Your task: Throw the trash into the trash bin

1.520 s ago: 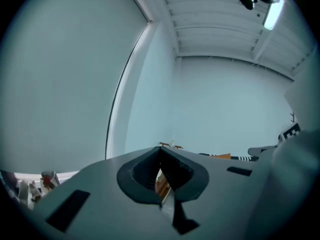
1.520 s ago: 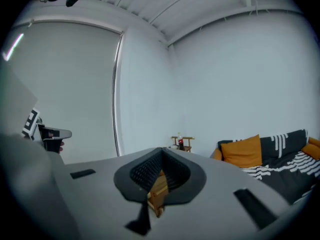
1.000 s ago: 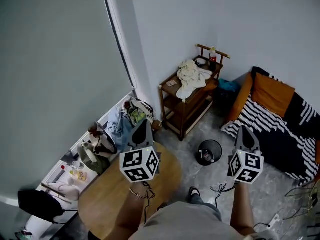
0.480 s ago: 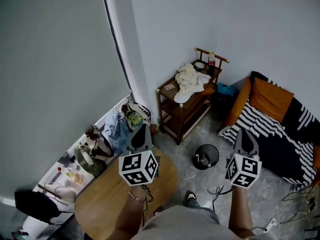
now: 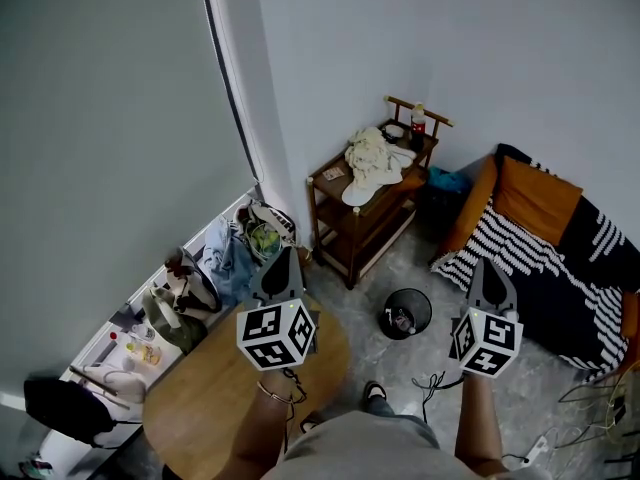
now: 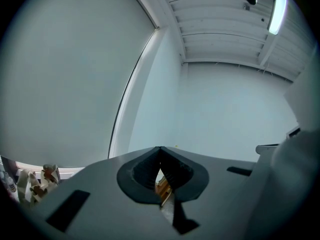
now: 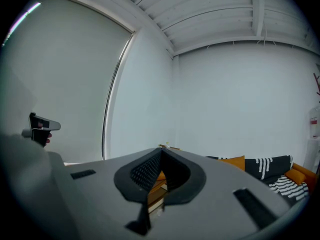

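Note:
The black mesh trash bin (image 5: 405, 313) stands on the grey floor between my two grippers, with a small light scrap inside it. Left of the bin, my left gripper (image 5: 282, 268) hangs over the far edge of the round wooden table (image 5: 200, 408), shut and empty. To the bin's right, my right gripper (image 5: 490, 273) is also shut with nothing in it. In the left gripper view the left gripper (image 6: 160, 149) has its jaw tips meeting, and the right gripper (image 7: 161, 150) shows the same in the right gripper view. Both point level toward the white wall.
A wooden side table (image 5: 335, 183) with a heap of pale cloth (image 5: 370, 158) and a red bottle (image 5: 417, 121) stands at the wall. A sofa with an orange cushion (image 5: 535, 198) and striped blanket fills the right. Bags and bottles crowd the window sill (image 5: 110, 353). Cables (image 5: 435, 380) lie on the floor.
The bin and side table have slid a little to the left in the head view. Both grippers stay shut and hold nearly the same places.

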A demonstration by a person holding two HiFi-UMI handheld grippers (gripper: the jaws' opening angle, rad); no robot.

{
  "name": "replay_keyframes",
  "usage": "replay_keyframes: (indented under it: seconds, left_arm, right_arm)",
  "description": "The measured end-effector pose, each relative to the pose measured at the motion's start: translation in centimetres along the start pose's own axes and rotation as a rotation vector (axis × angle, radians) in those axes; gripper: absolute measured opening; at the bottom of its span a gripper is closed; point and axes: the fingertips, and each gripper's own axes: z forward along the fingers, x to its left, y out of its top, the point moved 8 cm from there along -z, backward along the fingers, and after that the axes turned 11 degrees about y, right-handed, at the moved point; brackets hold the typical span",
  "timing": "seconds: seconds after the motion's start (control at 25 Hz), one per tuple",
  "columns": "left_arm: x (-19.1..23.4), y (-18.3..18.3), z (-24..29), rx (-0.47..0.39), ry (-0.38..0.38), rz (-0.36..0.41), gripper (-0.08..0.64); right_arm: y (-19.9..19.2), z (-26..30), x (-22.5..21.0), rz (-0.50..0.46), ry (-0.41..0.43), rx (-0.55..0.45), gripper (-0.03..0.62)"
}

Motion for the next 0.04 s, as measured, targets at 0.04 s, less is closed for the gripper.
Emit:
replay_keyframes:
  seconds: [0.04]
  left_arm:
    - [-0.09,0.0,0.02,0.0,-0.001,-0.001,0.009]
  right_arm:
    - [0.07,0.01,-0.12,0.0,-0.001,-0.001,0.003]
